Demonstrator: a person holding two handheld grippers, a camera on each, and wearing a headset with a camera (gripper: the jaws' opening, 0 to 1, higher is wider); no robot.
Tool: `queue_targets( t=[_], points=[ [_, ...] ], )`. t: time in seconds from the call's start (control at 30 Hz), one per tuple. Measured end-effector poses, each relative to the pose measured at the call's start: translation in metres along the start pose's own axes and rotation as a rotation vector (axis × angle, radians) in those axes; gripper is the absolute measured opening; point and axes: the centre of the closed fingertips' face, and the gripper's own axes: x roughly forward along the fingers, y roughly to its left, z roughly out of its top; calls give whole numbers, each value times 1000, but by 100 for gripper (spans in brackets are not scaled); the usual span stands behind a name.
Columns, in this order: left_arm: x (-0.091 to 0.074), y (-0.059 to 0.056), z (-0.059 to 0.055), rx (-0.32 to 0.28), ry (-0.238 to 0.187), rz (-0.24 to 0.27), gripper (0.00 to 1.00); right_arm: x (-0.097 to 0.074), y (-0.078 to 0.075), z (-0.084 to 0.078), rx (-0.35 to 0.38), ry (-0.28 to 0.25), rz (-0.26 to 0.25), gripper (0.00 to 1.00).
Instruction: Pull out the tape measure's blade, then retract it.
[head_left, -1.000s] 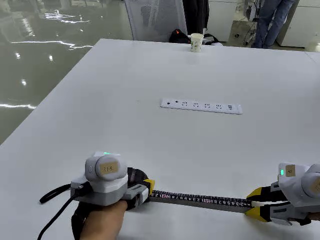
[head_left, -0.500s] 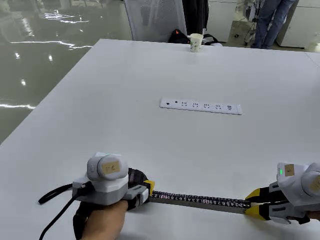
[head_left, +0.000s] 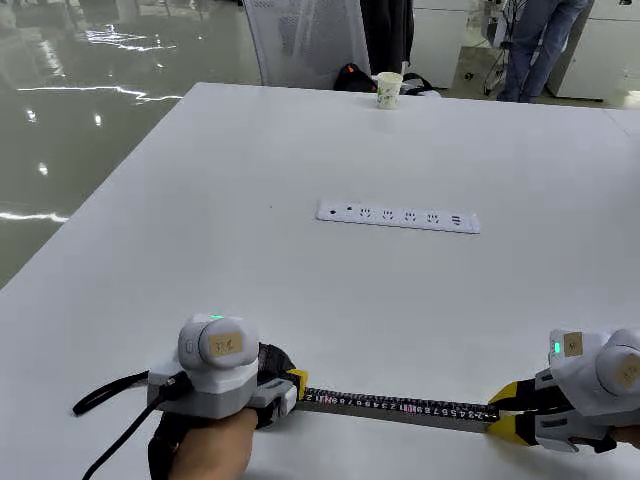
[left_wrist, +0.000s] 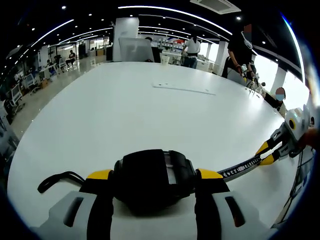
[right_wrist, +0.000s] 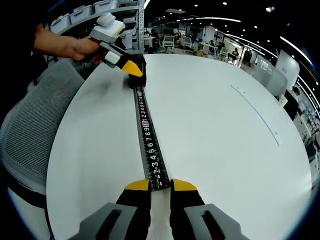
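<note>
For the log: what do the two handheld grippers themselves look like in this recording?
Both the left gripper and the right gripper have white-grey moulded bodies and black jaws with yellow tips. Each has a small green light and a tan label on its rounded top housing. The writing on the labels is too small to read. A black cable hangs from the back of the left one.

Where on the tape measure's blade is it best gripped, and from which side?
At its free end, approached lengthwise from the side opposite the case. The blade lies flat and straight on the table, so likely only the tip offers purchase; the right gripper has its jaws either side of it.
</note>
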Motion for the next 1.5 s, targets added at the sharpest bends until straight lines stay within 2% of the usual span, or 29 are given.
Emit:
queue_targets(
  t=[0.43,0.53,1.5],
  points=[
    [-1,2,0,23,8,1,58,0,0,0,-6,10,-1,10],
    [-3,3,-1,19,35,-14,57,0,0,0,-7,11,0,10],
    [0,1,-1,22,23,-16,56,0,-1,0,-10,25,1,10]
  ],
)
